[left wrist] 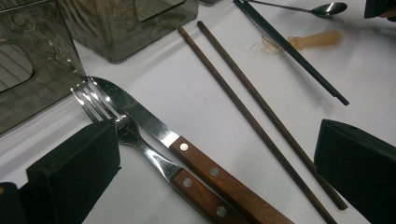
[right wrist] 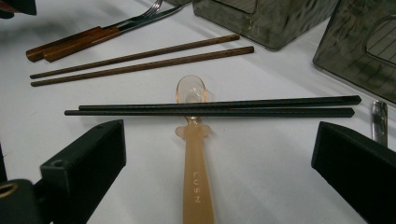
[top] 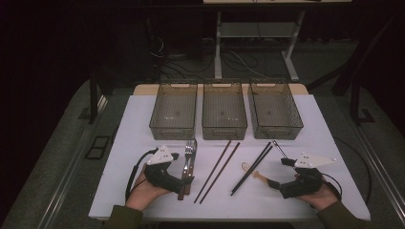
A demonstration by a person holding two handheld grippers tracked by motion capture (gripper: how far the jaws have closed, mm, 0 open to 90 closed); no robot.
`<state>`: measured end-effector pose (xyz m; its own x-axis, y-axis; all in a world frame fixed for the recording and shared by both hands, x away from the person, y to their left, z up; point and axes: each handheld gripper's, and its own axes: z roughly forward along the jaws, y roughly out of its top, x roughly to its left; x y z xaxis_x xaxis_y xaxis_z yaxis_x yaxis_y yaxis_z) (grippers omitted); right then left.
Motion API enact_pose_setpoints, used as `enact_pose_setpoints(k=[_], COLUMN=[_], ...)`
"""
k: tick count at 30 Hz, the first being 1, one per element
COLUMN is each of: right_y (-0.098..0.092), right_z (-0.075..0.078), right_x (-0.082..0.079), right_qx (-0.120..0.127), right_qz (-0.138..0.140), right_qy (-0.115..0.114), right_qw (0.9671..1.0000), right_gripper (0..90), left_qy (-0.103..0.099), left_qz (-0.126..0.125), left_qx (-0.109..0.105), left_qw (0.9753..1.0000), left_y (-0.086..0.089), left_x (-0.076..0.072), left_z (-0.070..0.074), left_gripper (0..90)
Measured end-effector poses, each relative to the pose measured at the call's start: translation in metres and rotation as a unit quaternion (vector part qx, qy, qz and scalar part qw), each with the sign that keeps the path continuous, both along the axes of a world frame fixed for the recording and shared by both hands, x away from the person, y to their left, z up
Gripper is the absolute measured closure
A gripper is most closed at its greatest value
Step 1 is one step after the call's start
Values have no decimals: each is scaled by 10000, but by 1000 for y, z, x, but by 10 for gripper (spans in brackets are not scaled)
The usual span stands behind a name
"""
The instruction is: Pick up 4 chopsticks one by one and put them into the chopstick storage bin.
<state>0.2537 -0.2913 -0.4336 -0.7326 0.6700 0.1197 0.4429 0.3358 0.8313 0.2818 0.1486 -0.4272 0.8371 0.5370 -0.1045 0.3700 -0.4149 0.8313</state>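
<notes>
Overhead, your left gripper (top: 175, 168) rests just beside fork (top: 189, 151) and knife (top: 187, 179), right gripper (top: 279, 172) near black chopsticks (top: 252, 168). Left gripper view: jaws wide apart, empty, fork (left wrist: 108, 115) and knife (left wrist: 187, 151) between them. Right gripper view: jaws spread, empty; amber spoon (right wrist: 193, 154) under black chopsticks (right wrist: 210, 108).

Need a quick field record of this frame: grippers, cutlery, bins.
left gripper: open, over fork and knife
right gripper: open, facing amber spoon
black chopsticks: lying across the amber spoon
brown chopsticks: mid-table, side by side
metal spoon: near the black chopsticks
bins: three in a row, empty
</notes>
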Motion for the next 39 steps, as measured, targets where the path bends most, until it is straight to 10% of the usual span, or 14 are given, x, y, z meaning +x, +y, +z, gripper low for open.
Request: enact_pose_setpoints(k=[39], right_y=[2], right_z=[0], right_x=[4], right_qx=[111], right_qz=[-74], right_qy=[-10], right_qw=[9999], right_gripper=[31], left_qy=[176], left_qz=[88], left_qx=[97], left_qw=[9998], left_y=[-23], left_x=[6], left_z=[4], left_gripper=[259])
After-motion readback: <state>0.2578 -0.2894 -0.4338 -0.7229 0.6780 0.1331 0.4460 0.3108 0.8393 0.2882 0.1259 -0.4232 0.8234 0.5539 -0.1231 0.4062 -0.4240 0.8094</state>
